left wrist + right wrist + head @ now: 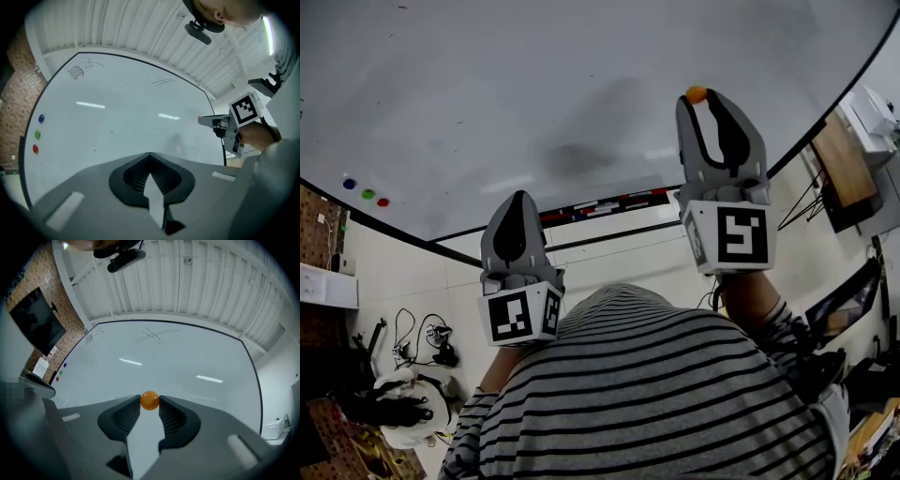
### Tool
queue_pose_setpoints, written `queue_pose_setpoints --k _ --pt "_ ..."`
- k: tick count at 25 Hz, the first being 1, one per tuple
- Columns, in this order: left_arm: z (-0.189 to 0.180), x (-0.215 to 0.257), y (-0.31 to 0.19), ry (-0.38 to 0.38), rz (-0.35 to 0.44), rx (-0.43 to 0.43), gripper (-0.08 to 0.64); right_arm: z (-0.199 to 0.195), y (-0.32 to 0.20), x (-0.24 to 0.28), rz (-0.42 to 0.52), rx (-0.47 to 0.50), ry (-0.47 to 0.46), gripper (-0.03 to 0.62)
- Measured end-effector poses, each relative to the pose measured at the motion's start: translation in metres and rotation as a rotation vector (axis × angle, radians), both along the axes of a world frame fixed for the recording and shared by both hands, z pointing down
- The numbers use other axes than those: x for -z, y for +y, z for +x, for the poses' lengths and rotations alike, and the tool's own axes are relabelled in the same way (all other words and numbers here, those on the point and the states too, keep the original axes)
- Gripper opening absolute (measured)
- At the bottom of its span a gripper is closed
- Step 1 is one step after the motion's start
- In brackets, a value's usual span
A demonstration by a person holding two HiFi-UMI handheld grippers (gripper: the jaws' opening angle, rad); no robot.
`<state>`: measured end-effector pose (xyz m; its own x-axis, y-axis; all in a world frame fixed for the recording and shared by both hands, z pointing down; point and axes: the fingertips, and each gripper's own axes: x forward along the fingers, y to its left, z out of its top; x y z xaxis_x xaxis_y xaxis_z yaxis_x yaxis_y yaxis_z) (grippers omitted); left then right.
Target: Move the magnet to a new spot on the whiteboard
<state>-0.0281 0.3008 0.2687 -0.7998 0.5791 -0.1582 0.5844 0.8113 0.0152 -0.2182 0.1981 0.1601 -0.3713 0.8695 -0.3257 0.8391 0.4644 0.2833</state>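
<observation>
A small orange round magnet (pixel 150 400) sits on the whiteboard (pixel 187 357). It lies right between the tips of my right gripper (pixel 150 402), whose jaws stand wide with their tips close on either side of it. In the head view the magnet (pixel 696 94) shows at the top of the right gripper (pixel 699 99), well up the whiteboard (pixel 534 94). My left gripper (pixel 518 197) is lower and to the left, near the board's bottom edge. It is shut and empty, its closed tips (pixel 150 155) pointing at bare board.
Blue (pixel 349 184), green (pixel 367 194) and red (pixel 382 202) magnets cluster at the board's lower left. A marker ledge (pixel 600 204) runs under the board. Faint pen scribbles (pixel 152 336) mark the upper board. Cables and gear (pixel 422 342) lie on the floor at the left.
</observation>
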Motion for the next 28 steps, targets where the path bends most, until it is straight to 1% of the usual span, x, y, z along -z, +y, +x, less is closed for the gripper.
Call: queue_pose_setpoints --k 3,7,12,16,20,25,28 --pt "-0.003 0.005 -0.034 -0.008 -0.018 -0.008 0.015 0.008 -0.037 -0.002 -0.006 0.020 0.012 0.124" --pt "-0.003 0.001 -0.082 0.006 -0.017 -0.005 0.015 0.012 -0.085 -0.014 0.012 0.038 0.036 0.124" --pt "0.009 0.003 -0.141 -0.001 -0.018 0.021 0.015 0.036 -0.145 -0.025 0.030 0.085 0.073 0.124" --pt "0.017 -0.007 -0.177 0.005 -0.006 0.023 0.015 0.044 -0.181 -0.042 0.057 0.100 0.085 0.124" --pt "0.018 -0.009 -0.192 0.009 -0.004 0.017 0.015 0.052 -0.194 -0.045 0.044 0.117 0.105 0.124" --pt "0.018 -0.007 -0.204 0.019 -0.026 0.004 0.015 0.056 -0.197 -0.044 0.030 0.136 0.115 0.124" --pt "0.019 -0.009 -0.207 0.041 -0.033 -0.003 0.014 0.059 -0.195 -0.044 0.034 0.143 0.109 0.124"
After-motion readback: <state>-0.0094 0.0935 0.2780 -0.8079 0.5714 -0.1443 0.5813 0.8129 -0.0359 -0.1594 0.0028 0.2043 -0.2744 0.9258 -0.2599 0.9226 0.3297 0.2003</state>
